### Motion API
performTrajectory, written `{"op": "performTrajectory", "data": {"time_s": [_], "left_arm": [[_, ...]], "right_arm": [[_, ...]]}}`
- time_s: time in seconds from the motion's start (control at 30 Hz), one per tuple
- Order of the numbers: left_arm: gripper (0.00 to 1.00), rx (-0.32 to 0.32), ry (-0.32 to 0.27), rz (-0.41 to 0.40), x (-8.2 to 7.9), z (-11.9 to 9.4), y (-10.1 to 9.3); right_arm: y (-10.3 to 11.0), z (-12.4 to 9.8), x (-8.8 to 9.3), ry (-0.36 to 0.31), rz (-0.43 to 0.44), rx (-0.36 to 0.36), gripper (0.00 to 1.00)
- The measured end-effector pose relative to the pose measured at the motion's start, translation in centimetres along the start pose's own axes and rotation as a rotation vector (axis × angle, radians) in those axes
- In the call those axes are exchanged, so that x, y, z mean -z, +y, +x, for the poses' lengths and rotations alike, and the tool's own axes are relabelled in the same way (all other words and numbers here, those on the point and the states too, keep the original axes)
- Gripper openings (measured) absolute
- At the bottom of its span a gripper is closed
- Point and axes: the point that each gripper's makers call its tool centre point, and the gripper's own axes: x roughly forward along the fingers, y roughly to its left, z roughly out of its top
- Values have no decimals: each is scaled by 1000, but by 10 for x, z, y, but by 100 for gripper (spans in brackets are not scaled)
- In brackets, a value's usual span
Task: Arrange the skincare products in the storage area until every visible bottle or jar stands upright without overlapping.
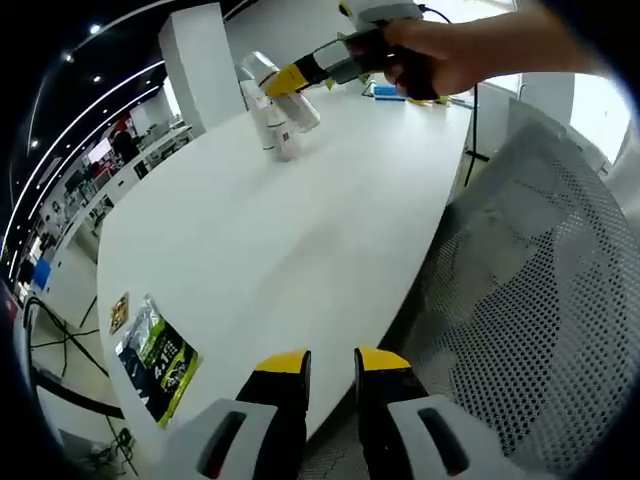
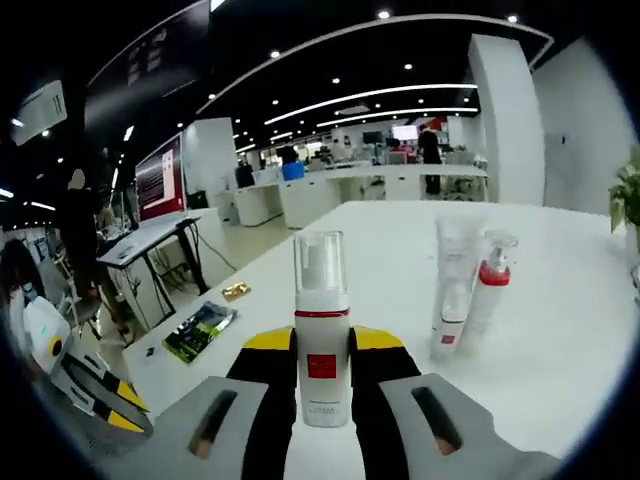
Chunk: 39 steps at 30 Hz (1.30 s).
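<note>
In the right gripper view, a green packet (image 2: 200, 331) lies at nine o'clock on the white table (image 2: 560, 370). The right gripper (image 2: 322, 345) clamps a white pump bottle (image 2: 321, 340) upright at six o'clock. A tube (image 2: 452, 290) and a red-collared spray bottle (image 2: 489, 285) stand touching at three o'clock. In the left gripper view, the left gripper (image 1: 330, 362) hangs slightly parted, holding nothing, at six o'clock.
</note>
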Motion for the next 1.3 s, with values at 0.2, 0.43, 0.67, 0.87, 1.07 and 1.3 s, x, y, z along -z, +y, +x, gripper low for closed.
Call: {"op": "performTrajectory", "data": {"time_s": [0.2, 0.43, 0.67, 0.87, 1.07, 1.3], "left_arm": [[18, -3, 25, -4, 3, 1, 0], [18, -18, 34, 5, 5, 1, 2], [18, -31, 51, -4, 8, 1, 6], [18, -39, 66, -12, 11, 2, 9], [18, -56, 85, -26, 15, 2, 13], [17, -62, 108, -32, 20, 2, 15]], "right_arm": [[-18, -8, -5, -31, -29, 11, 18], [-51, -17, -12, -121, -31, 87, 18], [-73, -15, -11, -160, 5, 109, 18], [-86, -10, -6, -163, 30, 116, 18], [-97, -1, 6, -155, 34, 126, 18], [-109, 10, 25, -145, 18, 105, 18]]}}
